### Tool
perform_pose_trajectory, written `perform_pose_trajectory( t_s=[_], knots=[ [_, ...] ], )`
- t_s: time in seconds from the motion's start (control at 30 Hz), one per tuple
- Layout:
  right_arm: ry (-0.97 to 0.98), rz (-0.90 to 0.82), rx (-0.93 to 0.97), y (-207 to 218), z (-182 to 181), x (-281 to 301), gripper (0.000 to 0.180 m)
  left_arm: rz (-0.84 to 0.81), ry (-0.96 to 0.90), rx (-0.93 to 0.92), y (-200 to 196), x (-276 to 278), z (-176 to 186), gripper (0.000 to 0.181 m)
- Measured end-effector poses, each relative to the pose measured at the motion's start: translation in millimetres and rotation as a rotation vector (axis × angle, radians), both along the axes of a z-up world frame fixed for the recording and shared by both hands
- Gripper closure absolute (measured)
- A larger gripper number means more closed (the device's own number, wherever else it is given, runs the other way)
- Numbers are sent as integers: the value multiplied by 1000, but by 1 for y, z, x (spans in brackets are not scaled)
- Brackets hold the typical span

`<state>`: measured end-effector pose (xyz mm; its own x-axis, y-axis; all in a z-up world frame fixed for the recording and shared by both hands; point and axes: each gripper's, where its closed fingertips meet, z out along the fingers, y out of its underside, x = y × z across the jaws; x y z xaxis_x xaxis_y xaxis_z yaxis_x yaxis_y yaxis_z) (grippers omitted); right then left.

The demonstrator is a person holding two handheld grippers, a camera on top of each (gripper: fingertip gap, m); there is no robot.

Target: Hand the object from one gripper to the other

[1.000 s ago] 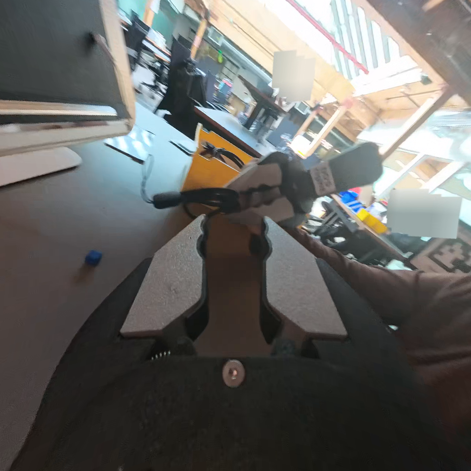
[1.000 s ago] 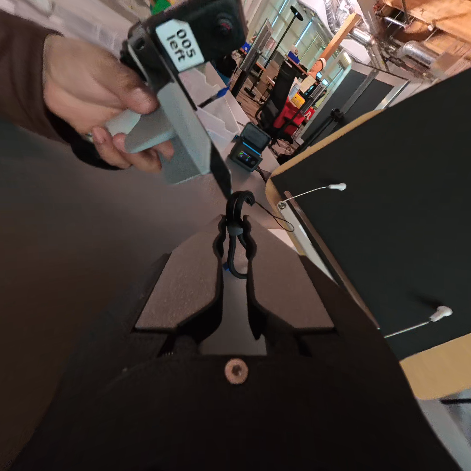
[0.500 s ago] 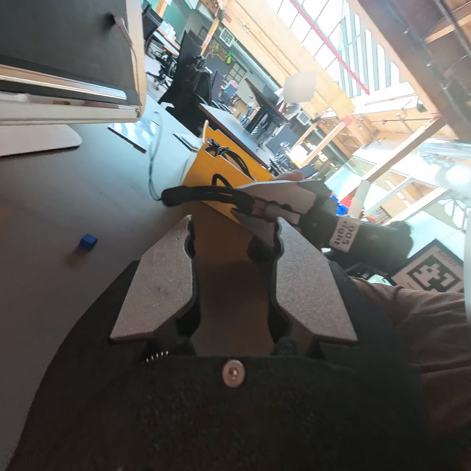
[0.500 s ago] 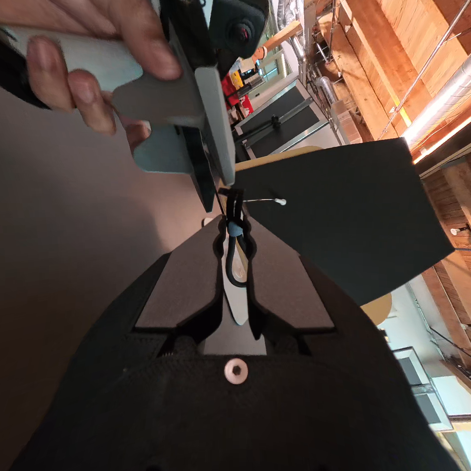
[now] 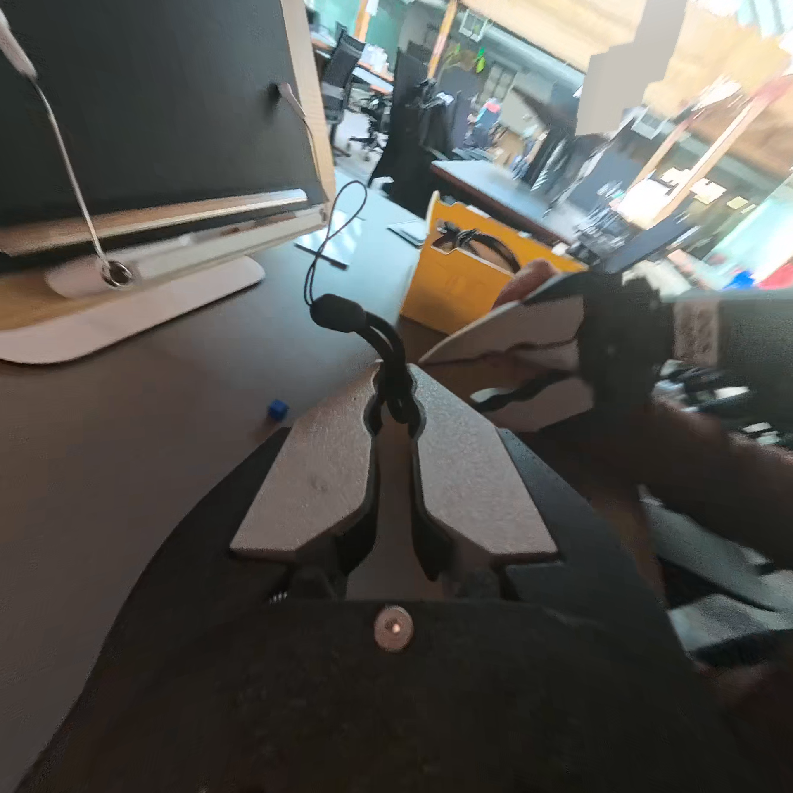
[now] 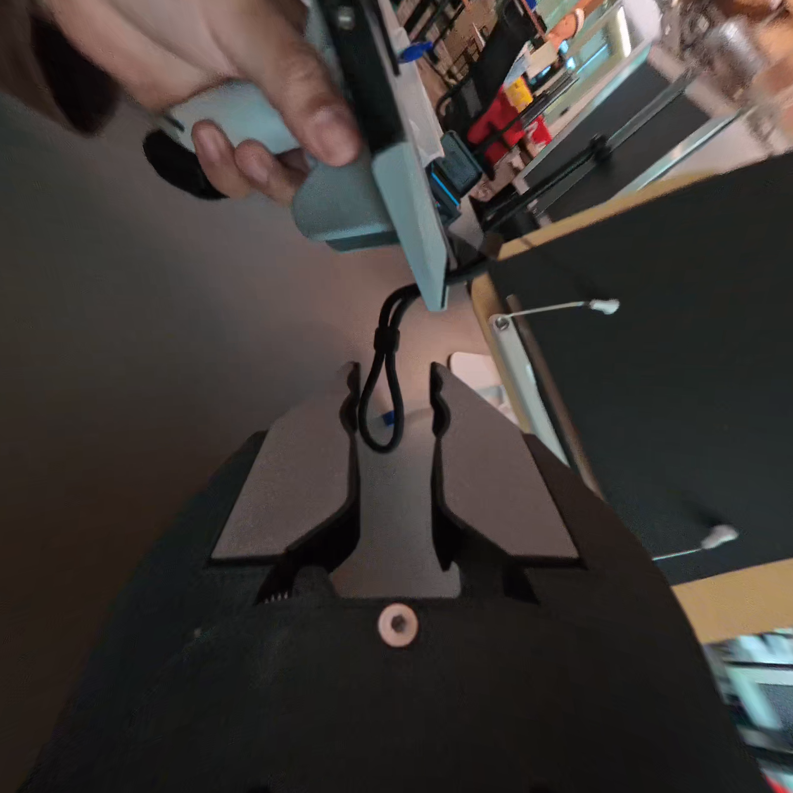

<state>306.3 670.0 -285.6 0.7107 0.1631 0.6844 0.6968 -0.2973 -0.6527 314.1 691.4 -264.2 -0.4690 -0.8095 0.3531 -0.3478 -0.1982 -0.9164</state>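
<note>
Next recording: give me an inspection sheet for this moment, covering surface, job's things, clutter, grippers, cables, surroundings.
Surface: dark tabletop, mostly bare.
Job's things: black cord strap, pinched in the left gripper; its loop hangs between the right gripper's fingers.
Clutter: small blue cube; yellow box; black board on a white stand.
Grippers: left shut on the strap; right gripper open.
Cables: thin black string off the strap's end.
Surroundings: blurred workshop, desks, chairs.

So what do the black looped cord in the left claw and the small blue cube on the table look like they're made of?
The black looped cord looks like a woven or rubbery lanyard with a matte finish: it bends in soft curves, and a stubby sleeve joins its strands. The left claw is shut on it; the right claw is open. The blue cube looks like solid plastic or foam with sharp edges, but it is too small to tell.
</note>
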Motion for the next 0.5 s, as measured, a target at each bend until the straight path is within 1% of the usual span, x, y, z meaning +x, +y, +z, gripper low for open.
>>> perform_pose_trajectory(
  t_s=[0.03,0.13,0.2,0.27,0.37,0.5],
  knots=[
    [86,1,-6,-1,0,4,145,25,-18,63,2,1,0,178],
    [390,60,-25,-2,1,1,144,66,-81,244,1,2,1,178],
    [530,82,4,-1,9,-1,140,80,-114,373,-2,2,0,177],
    [623,113,35,-1,18,-4,140,74,-133,485,-9,2,-4,178],
    [703,129,75,-1,26,-3,139,58,-151,612,-19,1,-11,177],
    [819,161,82,3,29,-8,147,10,-172,753,-34,0,-23,177]
  ],
)
